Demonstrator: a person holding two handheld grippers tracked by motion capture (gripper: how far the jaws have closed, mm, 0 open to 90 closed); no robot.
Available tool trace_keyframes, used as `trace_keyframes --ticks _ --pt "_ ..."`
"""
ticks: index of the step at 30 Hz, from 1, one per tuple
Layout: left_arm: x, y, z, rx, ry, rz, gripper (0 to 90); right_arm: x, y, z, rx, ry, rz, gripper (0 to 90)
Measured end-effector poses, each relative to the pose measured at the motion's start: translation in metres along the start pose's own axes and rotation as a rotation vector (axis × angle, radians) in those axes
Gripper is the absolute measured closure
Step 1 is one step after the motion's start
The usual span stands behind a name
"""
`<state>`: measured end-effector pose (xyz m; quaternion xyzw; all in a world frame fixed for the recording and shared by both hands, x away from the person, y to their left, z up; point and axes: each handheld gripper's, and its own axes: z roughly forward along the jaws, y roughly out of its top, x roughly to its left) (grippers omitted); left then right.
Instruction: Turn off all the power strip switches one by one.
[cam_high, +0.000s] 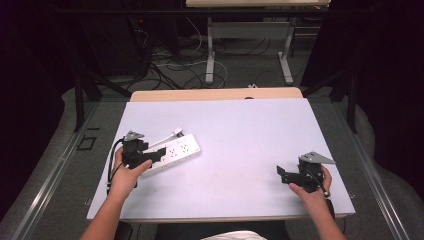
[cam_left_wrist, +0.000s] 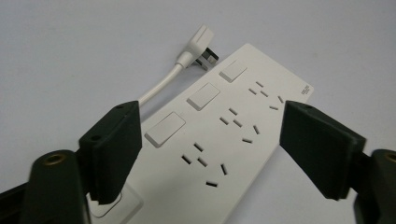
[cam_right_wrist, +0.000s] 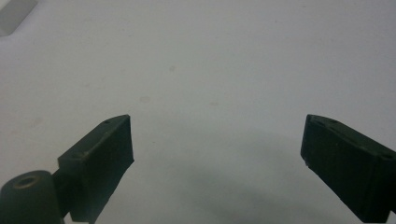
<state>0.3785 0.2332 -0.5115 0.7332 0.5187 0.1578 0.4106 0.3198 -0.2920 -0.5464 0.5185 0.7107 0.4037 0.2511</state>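
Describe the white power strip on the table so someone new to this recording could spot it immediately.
On the pale tabletop, look to the left half, just ahead of the person's left tool. The flat white plastic power strip lies there at an angle, between that tool's open jaws. It has a row of square switches beside its socket slots and a short white cord ending in a plug.

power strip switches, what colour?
White, same as the power strip body; the rocker switches show best in the left gripper view.
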Motion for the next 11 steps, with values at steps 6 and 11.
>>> trace_keyframes --ticks 6,11 --pt "0.007 -0.01 -0.012 -0.024 0.022 -0.041 2.1 -0.001 0.0 -0.001 -0.002 -0.001 -0.004 8.7" --pt "0.015 -0.02 -0.02 -0.009 0.052 -0.024 0.3 -0.001 0.0 -0.001 -0.001 0.0 0.002 8.7"
